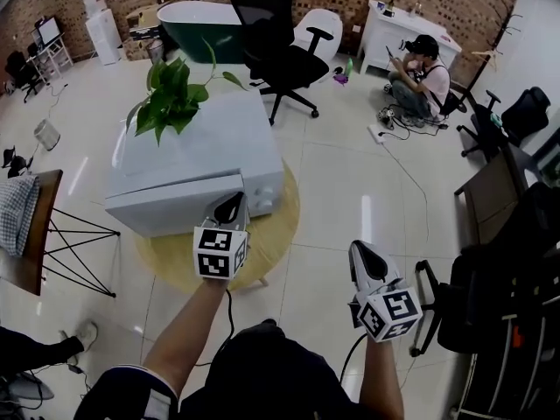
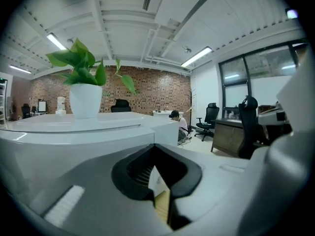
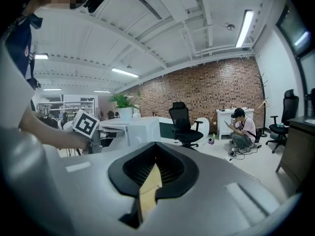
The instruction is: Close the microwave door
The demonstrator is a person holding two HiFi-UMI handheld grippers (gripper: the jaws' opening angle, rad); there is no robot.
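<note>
A white microwave (image 1: 188,160) stands on a round wooden table (image 1: 280,226), with a potted green plant (image 1: 171,94) on its top. Its door (image 1: 171,206) faces me and lies flat or nearly flat against the body; I cannot tell if a gap is left. My left gripper (image 1: 229,201) is shut, its tips at the door's right end, touching or almost touching it. In the left gripper view the microwave (image 2: 74,132) fills the space just beyond the shut left gripper (image 2: 155,149). My right gripper (image 1: 360,250) is shut and empty, held over the floor to the table's right.
A black office chair (image 1: 280,46) stands behind the table. A person (image 1: 424,73) sits on the floor at the back right with cables nearby. A dark side table (image 1: 31,234) is at the left, and black chairs and a desk (image 1: 499,191) are at the right.
</note>
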